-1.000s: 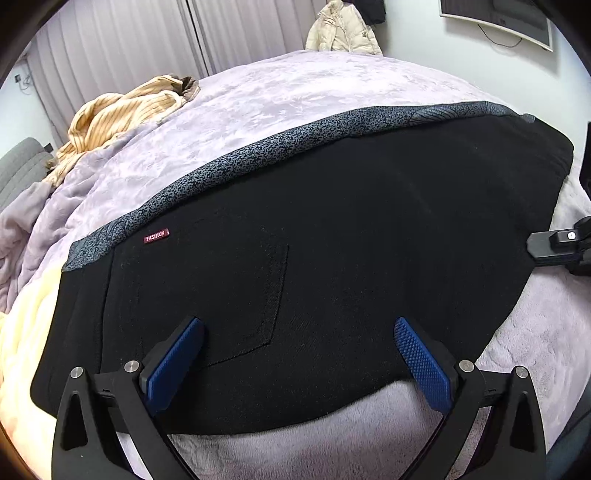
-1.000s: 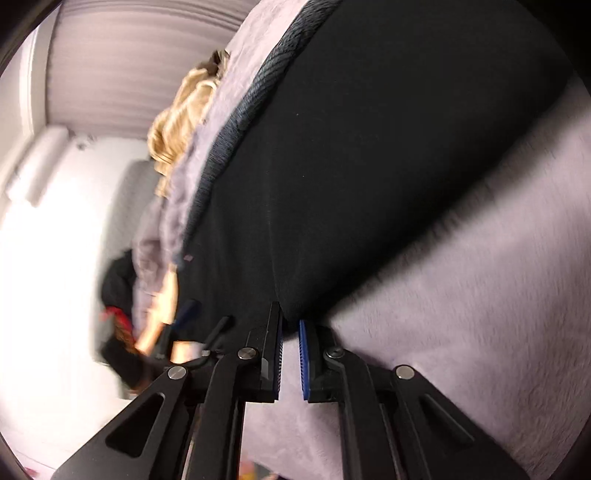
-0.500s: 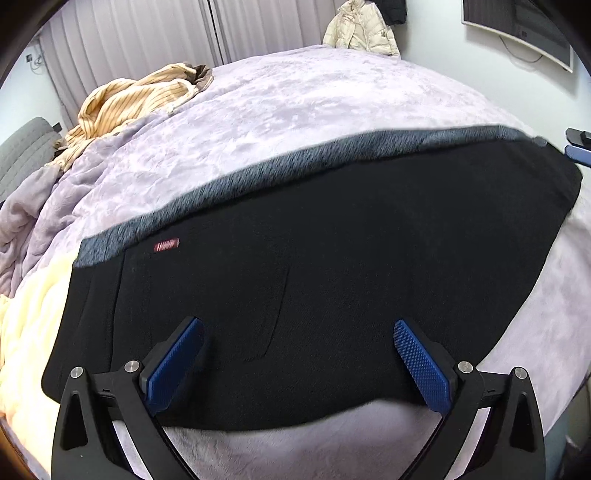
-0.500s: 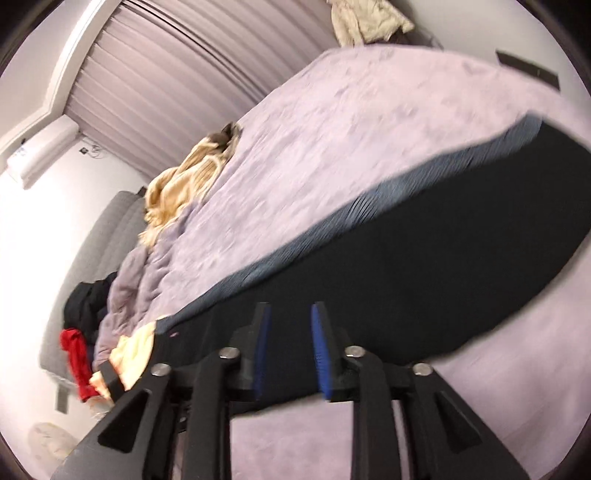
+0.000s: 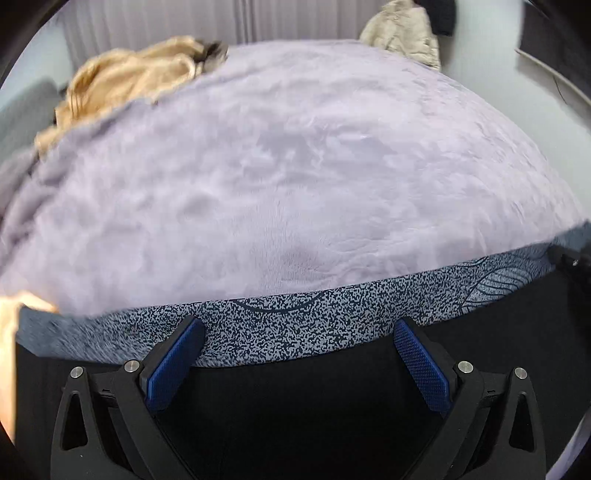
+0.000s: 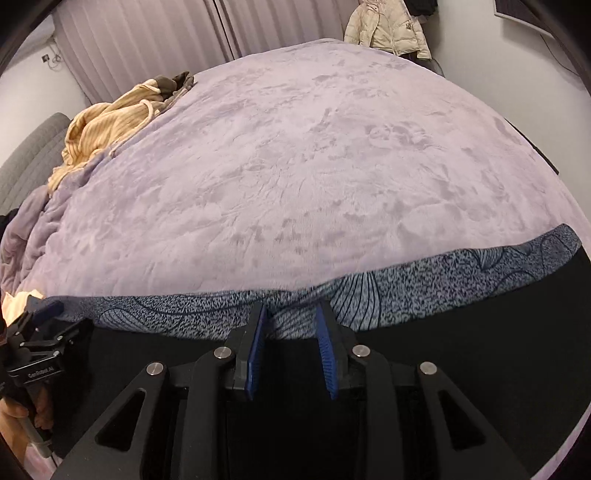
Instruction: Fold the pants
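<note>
Black pants (image 6: 443, 354) with speckled waistband (image 6: 424, 291) on lilac blanket (image 6: 295, 166), right gripper (image 6: 291, 325) fingers slightly apart above them.

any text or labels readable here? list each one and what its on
"GenRobot.AI" – white lettering on the black body of the left gripper's mount, at the left edge of the right wrist view.
No other text is readable: the speckled band along the edge of the black pants carries only a line pattern, and nothing legible shows on the purple bedspread, the striped yellow garment or the cream jacket.
</note>
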`<state>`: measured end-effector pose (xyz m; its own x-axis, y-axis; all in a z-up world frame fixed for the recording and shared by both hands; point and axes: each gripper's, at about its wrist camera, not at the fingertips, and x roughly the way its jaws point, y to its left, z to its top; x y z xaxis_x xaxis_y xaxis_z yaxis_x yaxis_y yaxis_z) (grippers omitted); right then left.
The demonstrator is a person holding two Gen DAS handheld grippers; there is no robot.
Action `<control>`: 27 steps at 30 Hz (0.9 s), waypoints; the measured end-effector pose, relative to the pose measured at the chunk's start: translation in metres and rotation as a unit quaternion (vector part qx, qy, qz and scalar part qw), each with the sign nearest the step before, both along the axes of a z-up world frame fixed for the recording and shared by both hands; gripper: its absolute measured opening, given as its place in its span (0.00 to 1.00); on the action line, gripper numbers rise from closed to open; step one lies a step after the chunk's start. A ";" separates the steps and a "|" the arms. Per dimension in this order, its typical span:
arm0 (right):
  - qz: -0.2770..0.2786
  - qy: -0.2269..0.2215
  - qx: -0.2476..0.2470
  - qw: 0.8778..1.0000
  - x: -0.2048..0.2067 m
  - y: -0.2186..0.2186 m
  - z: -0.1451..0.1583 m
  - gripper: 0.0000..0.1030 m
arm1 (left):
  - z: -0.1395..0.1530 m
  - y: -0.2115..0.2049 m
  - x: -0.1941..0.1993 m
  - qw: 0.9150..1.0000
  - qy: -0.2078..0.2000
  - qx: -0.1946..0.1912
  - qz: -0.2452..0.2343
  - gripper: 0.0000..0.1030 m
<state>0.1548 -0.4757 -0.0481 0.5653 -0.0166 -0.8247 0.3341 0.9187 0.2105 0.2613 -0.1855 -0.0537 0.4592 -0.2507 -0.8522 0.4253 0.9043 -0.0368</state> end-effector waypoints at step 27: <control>-0.300 -0.114 0.165 0.933 -0.208 -0.167 0.007 0.14 | -0.008 0.008 -0.013 0.999 -0.038 -0.028 -0.005 1.00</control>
